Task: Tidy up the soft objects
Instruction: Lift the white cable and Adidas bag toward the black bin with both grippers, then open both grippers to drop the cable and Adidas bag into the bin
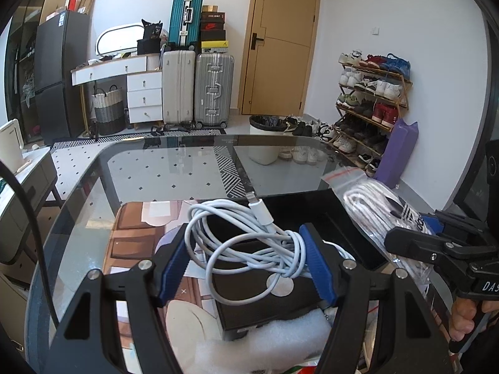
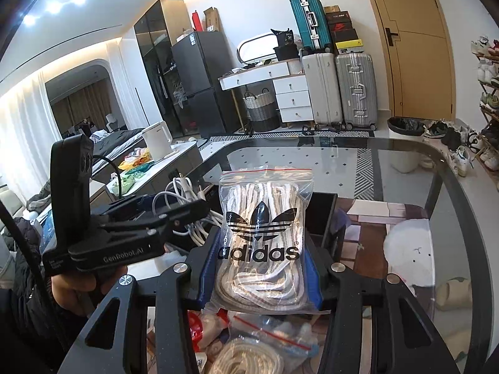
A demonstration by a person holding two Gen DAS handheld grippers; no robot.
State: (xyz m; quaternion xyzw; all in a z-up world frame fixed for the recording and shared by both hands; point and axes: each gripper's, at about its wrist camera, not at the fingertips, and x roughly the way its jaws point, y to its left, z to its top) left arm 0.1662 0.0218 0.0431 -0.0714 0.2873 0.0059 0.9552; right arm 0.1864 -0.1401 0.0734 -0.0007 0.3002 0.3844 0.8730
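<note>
Fingers (image 2: 315,268) around zip bag (image 2: 265,218) of laces (image 2: 265,283)

Bench (image 1: 174,168) showing glossy glass top; cable (image 1: 249,243) looking smooth white plastic; bag (image 2: 265,218) looking clear crinkled plastic; fingers (image 1: 318,258) showing ribbed blue pads.

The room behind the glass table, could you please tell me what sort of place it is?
Most likely a lived-in studio flat: a shoe rack by the door, stacked suitcases, and a bed beyond the fridge.
</note>
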